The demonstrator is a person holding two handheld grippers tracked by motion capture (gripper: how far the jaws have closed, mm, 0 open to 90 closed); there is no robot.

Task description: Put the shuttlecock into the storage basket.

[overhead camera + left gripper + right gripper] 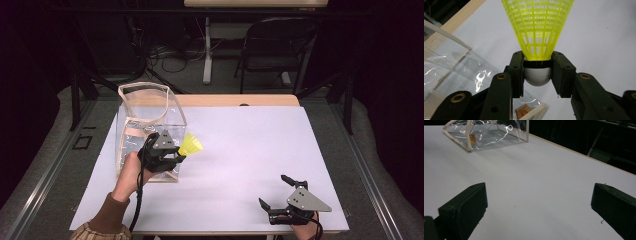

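Observation:
A yellow plastic shuttlecock (191, 145) (537, 27) with a grey rounded base is held above the white table. My left gripper (176, 155) (537, 75) is shut on its base, with the yellow skirt pointing away from the jaws. It hovers just right of a clear plastic bag (147, 127) (446, 72) (486, 135) with cream trim, which stands upright at the table's left. My right gripper (274, 192) (539, 207) rests near the front right edge of the table, its jaws wide apart with nothing between them.
The white table top (250, 145) stretches between the two grippers. A wooden strip (235, 100) runs along its far edge. Beyond it stand a dark folding chair (275, 45) and a table leg with cables on the floor.

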